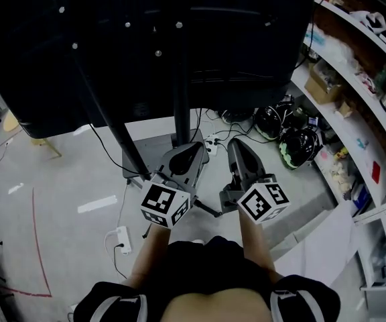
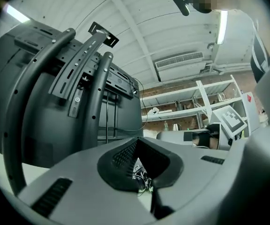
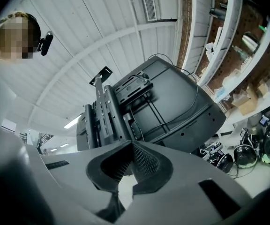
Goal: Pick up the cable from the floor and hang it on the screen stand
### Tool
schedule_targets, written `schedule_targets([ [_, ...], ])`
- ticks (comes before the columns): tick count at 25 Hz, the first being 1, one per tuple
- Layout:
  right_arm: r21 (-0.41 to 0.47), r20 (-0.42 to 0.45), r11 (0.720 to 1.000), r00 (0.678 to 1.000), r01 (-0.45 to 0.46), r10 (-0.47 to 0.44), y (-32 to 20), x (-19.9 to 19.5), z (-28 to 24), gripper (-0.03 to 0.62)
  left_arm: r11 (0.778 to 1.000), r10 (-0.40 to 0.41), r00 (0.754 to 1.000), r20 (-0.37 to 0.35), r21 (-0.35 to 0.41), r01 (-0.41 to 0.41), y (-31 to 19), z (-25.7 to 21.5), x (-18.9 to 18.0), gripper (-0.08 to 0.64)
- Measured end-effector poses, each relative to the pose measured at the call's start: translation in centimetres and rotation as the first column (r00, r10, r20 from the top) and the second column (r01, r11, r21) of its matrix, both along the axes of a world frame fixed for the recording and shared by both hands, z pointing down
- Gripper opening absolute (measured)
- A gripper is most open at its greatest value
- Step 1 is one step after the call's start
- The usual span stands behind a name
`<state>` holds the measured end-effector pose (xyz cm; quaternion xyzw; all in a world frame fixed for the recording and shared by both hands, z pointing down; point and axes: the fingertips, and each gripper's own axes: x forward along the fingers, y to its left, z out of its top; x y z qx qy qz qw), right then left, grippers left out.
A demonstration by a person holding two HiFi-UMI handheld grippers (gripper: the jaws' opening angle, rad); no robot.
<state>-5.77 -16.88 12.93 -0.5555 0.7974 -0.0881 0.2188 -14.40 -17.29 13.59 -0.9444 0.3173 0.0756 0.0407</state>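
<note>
On the far left of the head view, the grey floor (image 1: 66, 180) carries a red line (image 1: 37, 240) that bends in a corner near the lower edge. To the right of it lies a white power strip (image 1: 122, 239). A thin black cable (image 1: 110, 151) lies on the floor above this strip. It comes out from under the screen (image 1: 146, 39) and runs beside the slanted pole to the foot of the stand (image 1: 179, 106). Whether it joins the strip I cannot tell. No gripper touches it. The screen is seen from its back, dark and large, and fills the upper part of the view. The stand carries it on one upright pole and one slanted pole.

Below the stand is the left gripper (image 1: 200, 147), which points toward the stand foot. In the left gripper view its jaws are fully closed, the pads meet at the tips, and nothing is between them. Behind the tips are the back of the screen and the curved bars of the stand. Just beside it on the right is the right gripper (image 1: 236, 143), apart from the left one and pointing nearly the same way. In the right gripper view its jaws are closed tip to tip as well and hold nothing. In that view a thin wire (image 3: 195, 92) hangs in a loop on the back of the screen.

Further right, helmets (image 1: 299, 146) lie on the floor near the foot of the shelves (image 1: 354, 106), which are full of small boxes and packets.
</note>
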Motion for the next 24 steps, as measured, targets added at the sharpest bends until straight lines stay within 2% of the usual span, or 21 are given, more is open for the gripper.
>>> schedule_targets([
  [6,-0.008,-0.015,1.000,1.000,-0.015,0.015,0.8,-0.3,0.2,0.023,0.999,0.022,0.999,-0.029,-0.025,-0.023,0.2,0.5,0.2,0.006],
  [13,-0.021,-0.025,1.000,0.999,-0.022,0.021,0.8,-0.1,0.6,0.025,0.999,0.047,0.999,-0.006,-0.021,-0.047,0.6,1.4,1.3,0.008],
  [24,-0.034,-0.016,0.999,1.000,-0.013,0.012,-0.5,-0.4,1.5,0.023,0.998,0.022,1.000,-0.008,-0.057,-0.023,-0.8,2.2,0.4,0.006],
])
